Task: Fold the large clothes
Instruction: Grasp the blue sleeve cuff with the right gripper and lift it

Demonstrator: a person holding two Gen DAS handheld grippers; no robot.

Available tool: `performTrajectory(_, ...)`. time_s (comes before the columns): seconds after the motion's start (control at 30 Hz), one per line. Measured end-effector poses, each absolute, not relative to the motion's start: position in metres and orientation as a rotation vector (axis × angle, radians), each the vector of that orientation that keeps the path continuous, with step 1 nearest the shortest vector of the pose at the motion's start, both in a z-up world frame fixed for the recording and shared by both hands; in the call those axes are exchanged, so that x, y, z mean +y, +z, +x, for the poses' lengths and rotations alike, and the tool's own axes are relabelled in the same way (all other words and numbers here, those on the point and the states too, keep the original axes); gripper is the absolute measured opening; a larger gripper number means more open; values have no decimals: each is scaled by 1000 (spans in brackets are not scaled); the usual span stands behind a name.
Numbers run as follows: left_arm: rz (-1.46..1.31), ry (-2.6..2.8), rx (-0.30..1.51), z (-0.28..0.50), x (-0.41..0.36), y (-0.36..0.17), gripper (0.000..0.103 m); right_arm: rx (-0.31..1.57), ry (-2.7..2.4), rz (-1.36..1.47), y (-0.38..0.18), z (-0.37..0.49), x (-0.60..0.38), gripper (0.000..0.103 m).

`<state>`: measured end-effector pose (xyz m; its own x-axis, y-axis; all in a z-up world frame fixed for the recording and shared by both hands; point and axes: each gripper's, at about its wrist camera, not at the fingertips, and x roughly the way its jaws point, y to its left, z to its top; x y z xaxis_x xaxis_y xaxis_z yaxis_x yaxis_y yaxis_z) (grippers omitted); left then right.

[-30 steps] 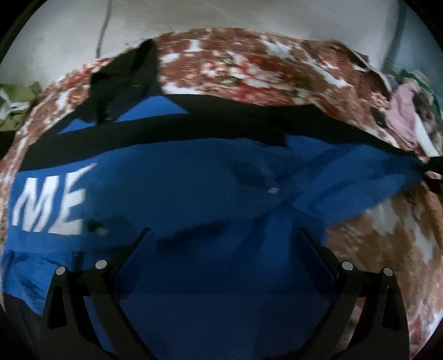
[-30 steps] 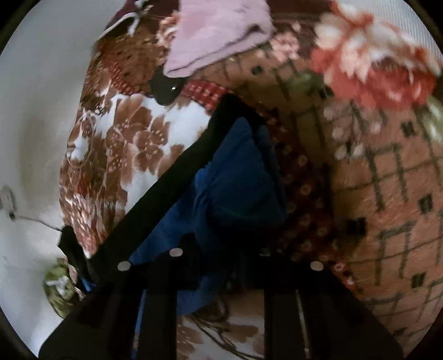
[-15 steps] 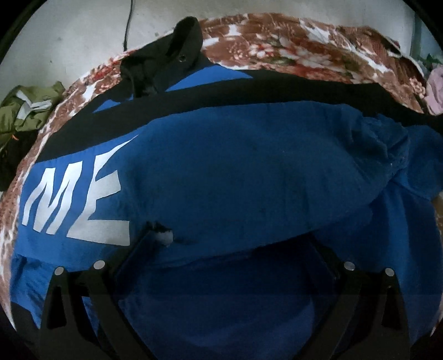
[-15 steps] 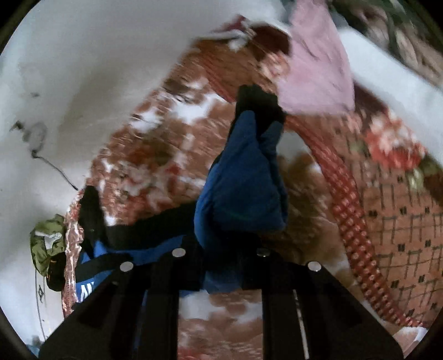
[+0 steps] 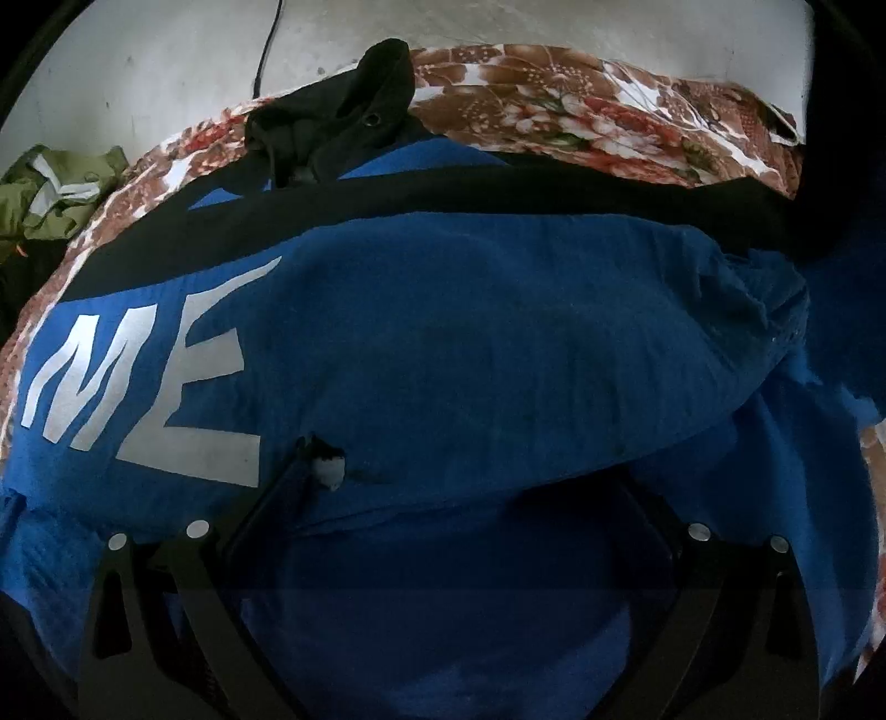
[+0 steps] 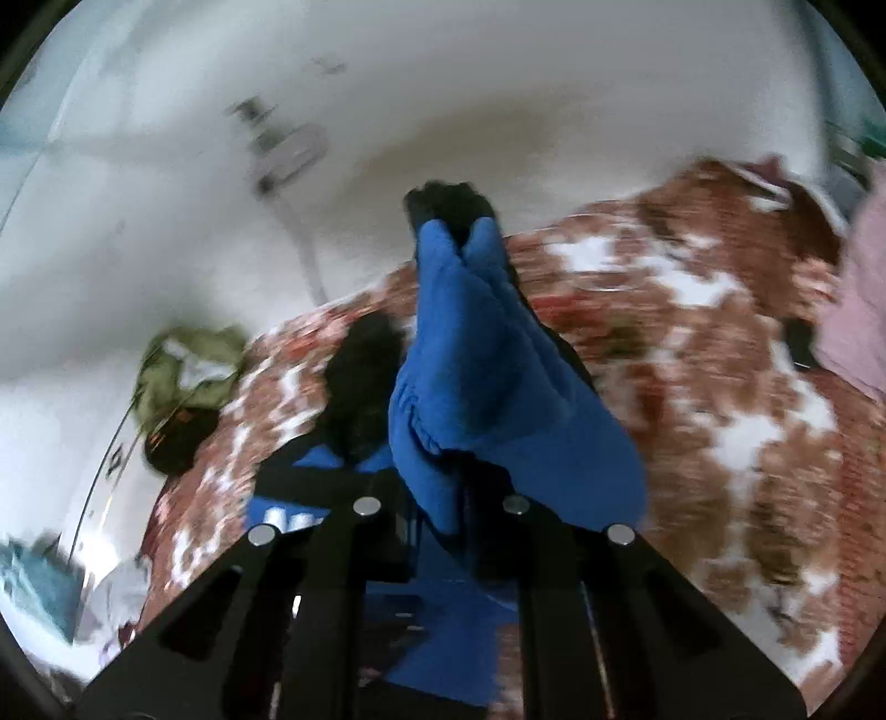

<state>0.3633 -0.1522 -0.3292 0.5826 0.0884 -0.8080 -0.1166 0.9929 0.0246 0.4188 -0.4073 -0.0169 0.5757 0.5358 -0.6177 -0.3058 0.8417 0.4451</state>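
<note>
A blue hoodie (image 5: pixel 443 332) with a black band and white letters (image 5: pixel 138 376) lies spread on a floral bedspread (image 5: pixel 554 105), its black hood (image 5: pixel 354 111) at the far side. My left gripper (image 5: pixel 465 498) hovers low over the body with its fingers wide apart, and a fold of blue cloth lies across their tips. In the right wrist view my right gripper (image 6: pixel 437 487) grips the blue sleeve (image 6: pixel 487 360), its jaws closing tight on it. The sleeve hangs raised above the bed, its black cuff (image 6: pixel 448 205) sticking out ahead.
A green garment (image 5: pixel 55 188) is bunched at the bed's left edge by the white wall, also seen as a green heap (image 6: pixel 188 365) in the right wrist view. A pink cloth (image 6: pixel 858 310) lies at the right. A cable (image 5: pixel 266 50) runs down the wall.
My right gripper has swung the sleeve up off the bed and across, rolling as it went. My left gripper has sunk closer to the hoodie's body, then held still.
</note>
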Motion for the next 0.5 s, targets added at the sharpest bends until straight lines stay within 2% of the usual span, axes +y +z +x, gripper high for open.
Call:
performTrajectory(0.23,-35,26,933,350,-142,-308,98,918,620,283,-42,425,-267,11)
performTrajectory(0.5,-18,93,828,287,-36,-276,98,998,700,160,-104,407,-108,11)
